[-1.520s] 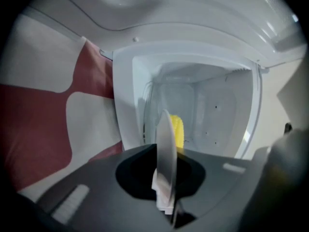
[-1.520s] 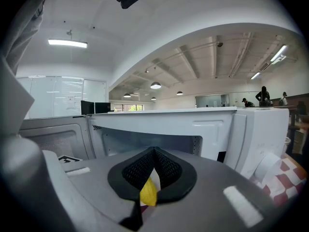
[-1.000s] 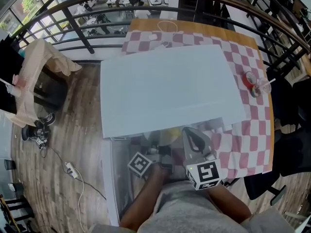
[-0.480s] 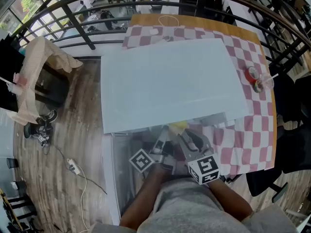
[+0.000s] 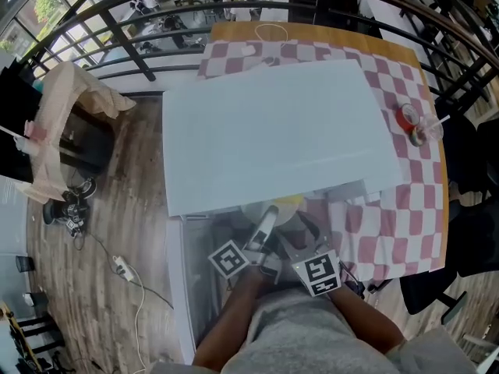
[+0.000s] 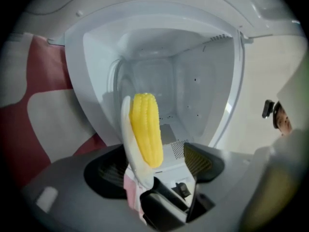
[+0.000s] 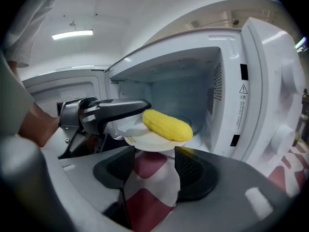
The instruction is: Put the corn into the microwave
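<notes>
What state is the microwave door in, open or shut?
Open. The right gripper view looks straight into the microwave's white cavity, and the door stands swung out at the left.

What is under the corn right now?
A white plate lies under the corn. The corn covers the plate's middle, so only its rim shows. What the plate itself rests on cannot be seen.
</notes>
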The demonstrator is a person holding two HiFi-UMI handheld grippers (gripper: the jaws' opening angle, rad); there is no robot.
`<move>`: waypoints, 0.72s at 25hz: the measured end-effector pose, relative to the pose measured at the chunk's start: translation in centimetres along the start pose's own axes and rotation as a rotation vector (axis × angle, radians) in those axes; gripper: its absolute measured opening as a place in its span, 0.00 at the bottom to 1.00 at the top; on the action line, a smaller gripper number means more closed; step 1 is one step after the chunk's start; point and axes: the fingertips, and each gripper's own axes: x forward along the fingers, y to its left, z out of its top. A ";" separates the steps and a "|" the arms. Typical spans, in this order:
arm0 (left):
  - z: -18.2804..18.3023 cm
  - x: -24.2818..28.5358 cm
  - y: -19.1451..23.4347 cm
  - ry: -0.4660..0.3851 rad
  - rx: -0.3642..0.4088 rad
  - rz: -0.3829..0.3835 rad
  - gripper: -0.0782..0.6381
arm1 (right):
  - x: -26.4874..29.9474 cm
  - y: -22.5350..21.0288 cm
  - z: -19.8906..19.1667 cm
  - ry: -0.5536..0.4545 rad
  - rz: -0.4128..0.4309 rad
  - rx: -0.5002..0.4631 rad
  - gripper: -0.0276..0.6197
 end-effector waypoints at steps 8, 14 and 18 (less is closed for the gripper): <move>-1.6 -0.4 -0.3 0.112 0.087 0.009 0.60 | 2.1 -0.3 1.0 -0.021 -0.039 -0.030 0.44; -1.2 -0.8 -0.7 0.114 0.114 0.007 0.58 | 4.5 -1.1 2.4 -0.039 -0.043 -0.051 0.39; -1.3 -1.2 -0.5 0.118 0.106 0.005 0.57 | 5.6 -1.8 2.9 -0.040 -0.029 -0.031 0.39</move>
